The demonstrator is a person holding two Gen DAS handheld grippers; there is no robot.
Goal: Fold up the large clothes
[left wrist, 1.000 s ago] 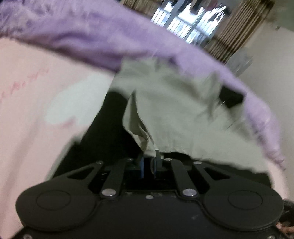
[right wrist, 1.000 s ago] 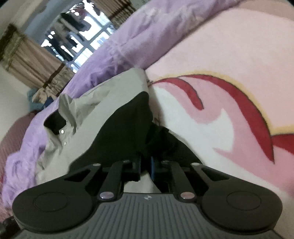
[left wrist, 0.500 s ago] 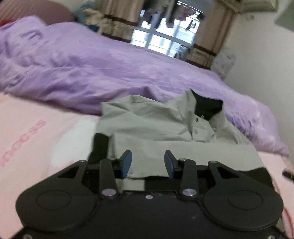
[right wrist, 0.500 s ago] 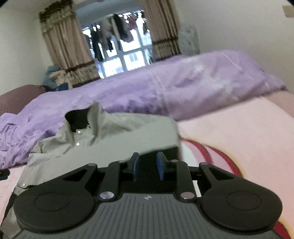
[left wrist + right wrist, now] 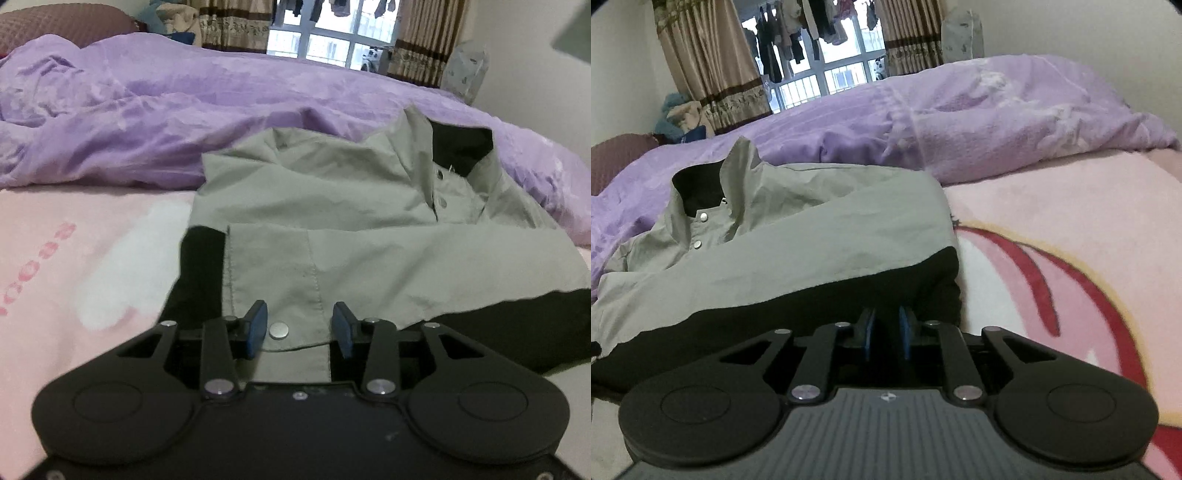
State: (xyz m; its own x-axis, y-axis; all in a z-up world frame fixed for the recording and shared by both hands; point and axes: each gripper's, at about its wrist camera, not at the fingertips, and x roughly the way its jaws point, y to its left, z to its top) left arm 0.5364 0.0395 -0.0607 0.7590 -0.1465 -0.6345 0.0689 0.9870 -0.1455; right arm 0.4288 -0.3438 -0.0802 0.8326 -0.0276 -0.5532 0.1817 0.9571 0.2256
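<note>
A grey-green jacket [image 5: 332, 206] with black lining lies folded on the bed, its hem laid up over its chest and its collar [image 5: 458, 147] toward the window. My left gripper [image 5: 299, 326] stands open just above the folded hem, a metal snap [image 5: 279, 329] showing between its blue pads, which do not press on the cloth. In the right wrist view the same jacket [image 5: 812, 236] fills the left. My right gripper [image 5: 886, 332] sits at the black lining edge [image 5: 849, 299], its jaws closing with a narrow dark gap; I cannot tell whether cloth is inside.
A rumpled purple duvet [image 5: 147, 110] lies behind the jacket, also seen as the purple duvet [image 5: 997, 110]. The jacket rests on a pink blanket [image 5: 74, 258] with red patterning [image 5: 1071, 258]. Curtains and a window [image 5: 831, 74] are at the back.
Both grippers let go of the jacket's hem and opened. Their views rolled level and drew back. The hem now lies folded over the chest. The right jaws have narrowed again.
</note>
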